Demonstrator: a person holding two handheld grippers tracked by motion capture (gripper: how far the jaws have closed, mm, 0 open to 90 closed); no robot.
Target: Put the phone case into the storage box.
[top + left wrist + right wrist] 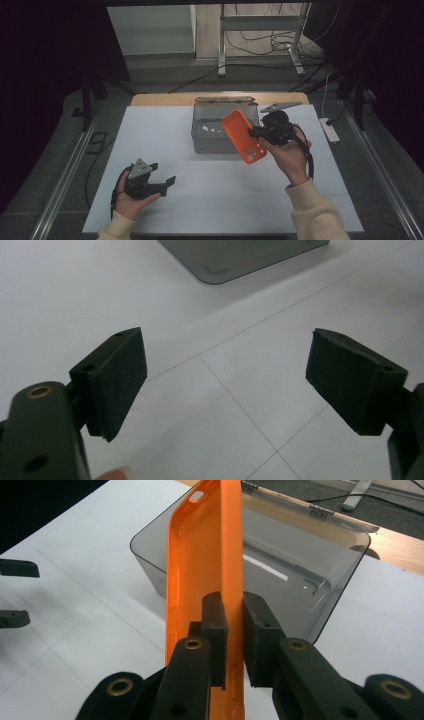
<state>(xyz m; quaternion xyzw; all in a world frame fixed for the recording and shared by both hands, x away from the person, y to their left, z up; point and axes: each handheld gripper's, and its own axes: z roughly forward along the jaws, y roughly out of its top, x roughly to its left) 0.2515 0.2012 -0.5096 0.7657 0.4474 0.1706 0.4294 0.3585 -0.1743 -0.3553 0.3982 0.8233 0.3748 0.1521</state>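
Gripping an orange phone case (243, 136) by one long side wall, the right gripper (256, 133) is holding it tilted in the air over the front right corner of the grey bin (210, 140), which is sitting near the worktop's (150, 130) far edge. The left gripper (167, 183) is hovering near the front left corner, jaws spread wide and holding nothing.

Right gripper (254, 133) clamps orange phone case (243, 136) — above grey box (210, 135).

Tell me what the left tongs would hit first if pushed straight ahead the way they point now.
Probably the white table itself; the left tongs are open and angled down at it. The grey box lies farther on, though depth is unclear.
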